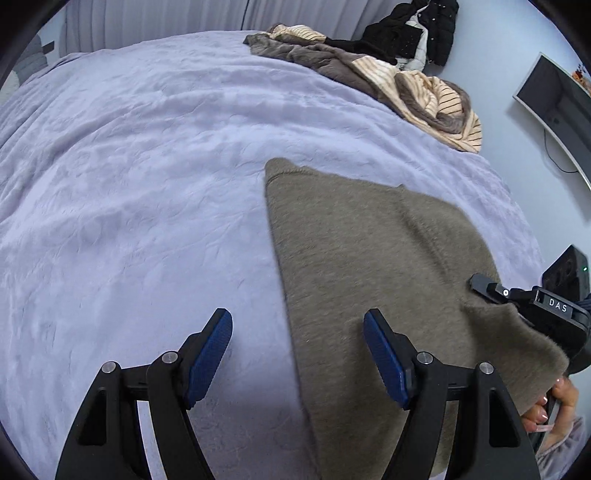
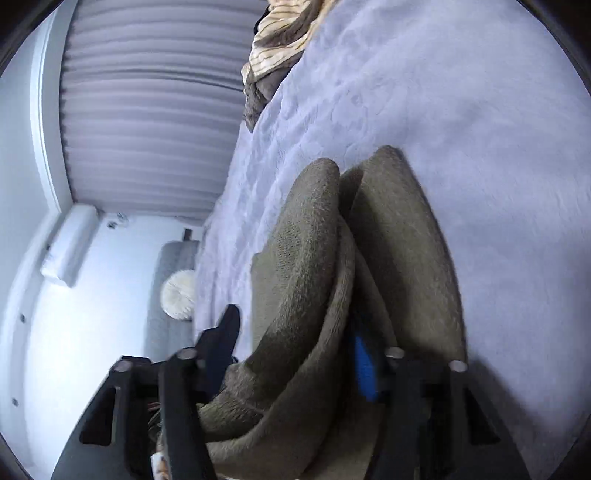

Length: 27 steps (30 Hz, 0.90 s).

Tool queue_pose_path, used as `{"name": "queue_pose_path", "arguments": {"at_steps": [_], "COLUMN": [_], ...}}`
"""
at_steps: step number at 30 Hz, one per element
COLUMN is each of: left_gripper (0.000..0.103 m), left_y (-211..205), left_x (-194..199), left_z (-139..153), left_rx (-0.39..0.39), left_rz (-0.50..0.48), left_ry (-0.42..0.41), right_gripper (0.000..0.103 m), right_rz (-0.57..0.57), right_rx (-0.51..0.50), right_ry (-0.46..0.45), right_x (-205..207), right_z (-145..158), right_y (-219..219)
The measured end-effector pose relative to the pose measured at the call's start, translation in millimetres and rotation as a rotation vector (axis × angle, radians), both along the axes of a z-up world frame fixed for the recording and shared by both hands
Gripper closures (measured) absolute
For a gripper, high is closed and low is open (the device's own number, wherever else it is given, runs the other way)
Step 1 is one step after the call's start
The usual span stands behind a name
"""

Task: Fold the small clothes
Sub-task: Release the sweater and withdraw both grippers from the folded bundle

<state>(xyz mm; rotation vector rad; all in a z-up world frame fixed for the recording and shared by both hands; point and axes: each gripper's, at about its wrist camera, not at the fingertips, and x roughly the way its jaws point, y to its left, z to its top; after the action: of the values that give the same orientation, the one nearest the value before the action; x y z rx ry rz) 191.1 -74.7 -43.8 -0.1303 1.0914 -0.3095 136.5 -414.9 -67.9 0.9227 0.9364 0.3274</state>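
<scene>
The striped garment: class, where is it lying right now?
In the left wrist view, the striped garment lies crumpled at the far right edge of the bed, beside black clothes, beyond the brown sweater.
</scene>
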Motion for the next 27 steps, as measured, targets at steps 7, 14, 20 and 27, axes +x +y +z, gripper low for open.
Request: {"name": "queue_pose_path", "arguments": {"at_steps": [7,14,20,27], "left_gripper": [0.016,0.014,0.014,0.014], "left_y": [-15,-18,-5,-1], "left_x": [-3,-3,-14,-40], "left_z": [-13,-15,-3,-1], "left_rx": [0.001,0.026,0.074,0.1], "left_rz": [-0.052,-0.087,-0.072,-0.116], "left_ry": [0.005,-0.003,-0.017,-0.015], "right_gripper": [0.089,0.085,0.045,0.045], "right_rz": [0.006,-0.09,-0.074,0.035], "right_rx": [-0.134,0.002,-0.111,-0.164], "right_ry": [-0.127,-0.004,-0.003,-0.214], "right_x": [-21,-24,-49,-99], "right_z": [25,-28,-1,50], "right_y": [-7,-38,-38,-14]}}
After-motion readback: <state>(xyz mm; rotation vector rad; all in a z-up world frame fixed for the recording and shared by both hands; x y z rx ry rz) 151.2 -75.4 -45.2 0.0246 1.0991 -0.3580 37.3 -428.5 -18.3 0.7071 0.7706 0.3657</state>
